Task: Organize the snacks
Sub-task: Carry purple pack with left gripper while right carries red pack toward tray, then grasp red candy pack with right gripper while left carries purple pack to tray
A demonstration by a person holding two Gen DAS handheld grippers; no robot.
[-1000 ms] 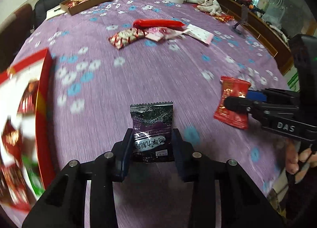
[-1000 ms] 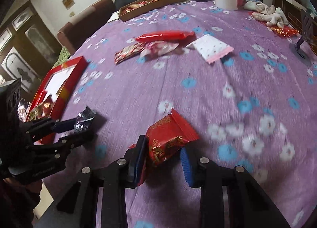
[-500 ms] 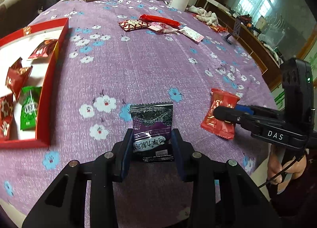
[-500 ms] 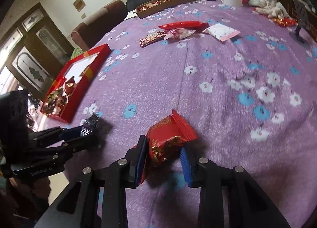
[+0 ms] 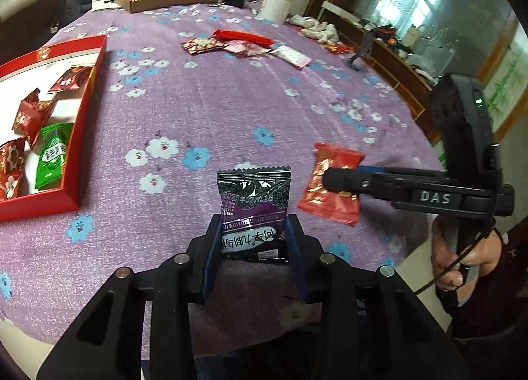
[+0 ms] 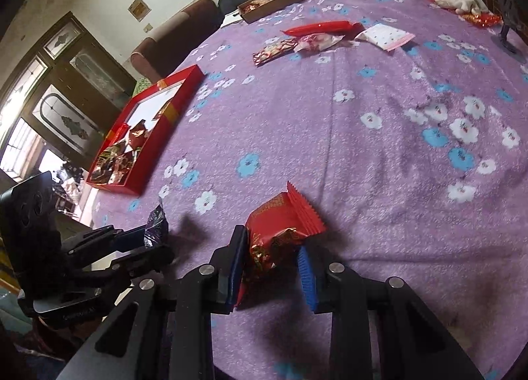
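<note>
Each gripper grips a packet — purple packet, red packet.

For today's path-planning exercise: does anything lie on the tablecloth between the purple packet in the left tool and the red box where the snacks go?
Nothing visible does. Between the purple packet and the red box lies only bare flowered tablecloth.

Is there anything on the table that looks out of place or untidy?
Yes. A loose cluster of snack packets lies scattered far across the purple tablecloth, outside the red box where other snacks sit. Nothing looks spilled or torn.
</note>
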